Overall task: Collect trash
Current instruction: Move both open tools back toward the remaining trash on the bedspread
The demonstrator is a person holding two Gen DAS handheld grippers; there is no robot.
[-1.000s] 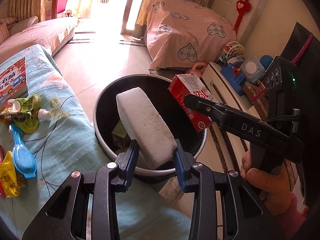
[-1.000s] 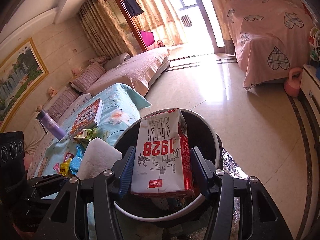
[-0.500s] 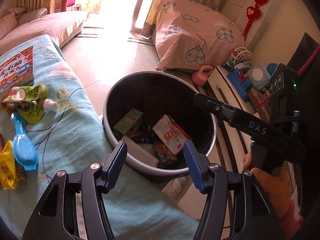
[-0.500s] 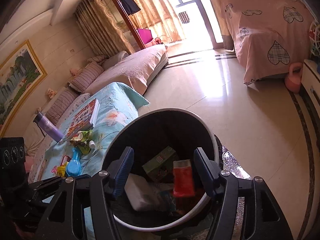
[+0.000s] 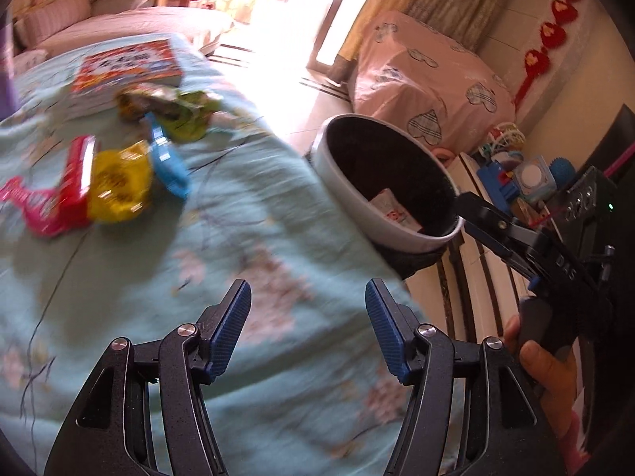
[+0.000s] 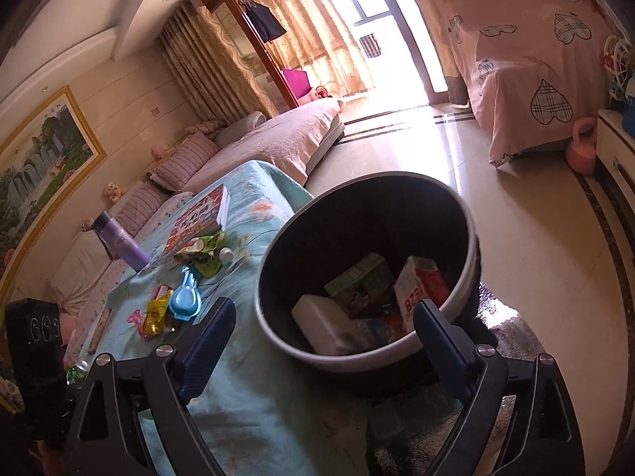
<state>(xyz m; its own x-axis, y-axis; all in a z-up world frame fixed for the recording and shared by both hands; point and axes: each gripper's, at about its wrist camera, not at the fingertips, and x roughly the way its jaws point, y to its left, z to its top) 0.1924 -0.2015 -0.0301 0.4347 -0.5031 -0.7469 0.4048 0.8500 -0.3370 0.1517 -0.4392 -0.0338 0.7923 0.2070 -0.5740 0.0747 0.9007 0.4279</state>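
Wrappers (image 5: 115,186) lie scattered on the teal cloth (image 5: 246,238), left of the bin (image 5: 381,214); the left gripper (image 5: 307,331) gapes empty above bare cloth. Right view: the right gripper (image 6: 321,345), jaws opening and empty, frames the bin (image 6: 357,353) holding a white foam block (image 6: 325,325) and an upended milk carton (image 6: 416,293).

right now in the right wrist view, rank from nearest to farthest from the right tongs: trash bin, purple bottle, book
1. trash bin, just ahead of the right tongs
2. book, ahead left on the blue cloth
3. purple bottle, far left; close to the book's distance
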